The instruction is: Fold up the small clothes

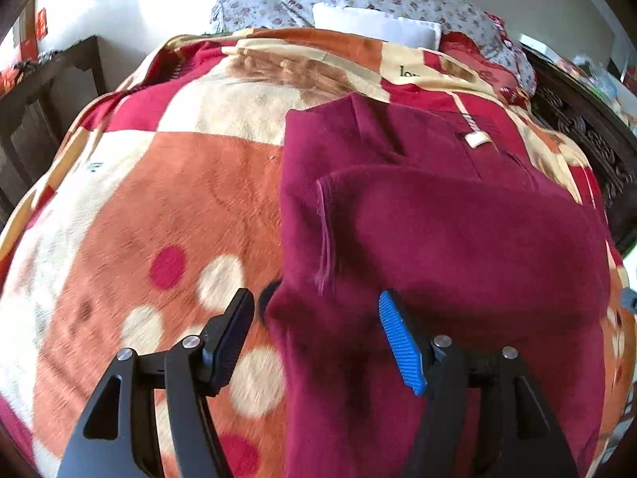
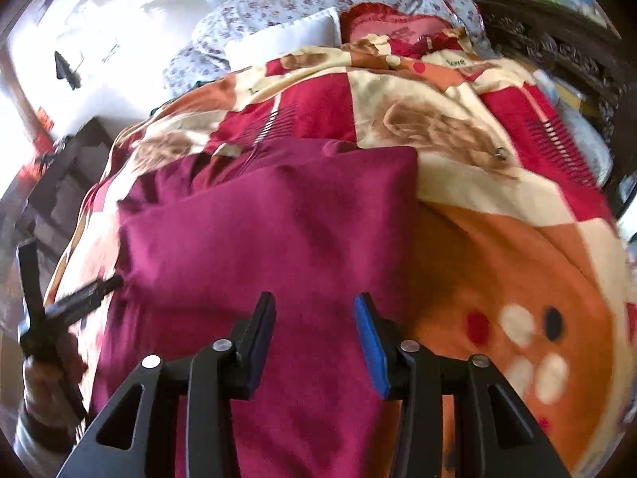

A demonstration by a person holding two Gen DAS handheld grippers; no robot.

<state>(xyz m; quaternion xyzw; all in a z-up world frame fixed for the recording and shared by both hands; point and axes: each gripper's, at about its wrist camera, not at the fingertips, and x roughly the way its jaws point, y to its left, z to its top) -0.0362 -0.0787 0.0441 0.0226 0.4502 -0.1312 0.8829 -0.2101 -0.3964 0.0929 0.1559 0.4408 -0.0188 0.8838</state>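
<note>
While both jaws stand apart and empty, the left hand-held gripper (image 1: 316, 336) and right hand-held gripper (image 2: 314, 342) hover just above the folded maroon garment (image 2: 278, 215) on the blanket (image 2: 517, 247).

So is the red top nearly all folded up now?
Partly. The maroon garment already has one layer folded over itself and lies flat on the patterned blanket. Right now nothing is held: the left claw and right claw both stand open above the cloth. The near part hanging toward the cameras looks unfolded, so probably at least one more fold remains.
</note>
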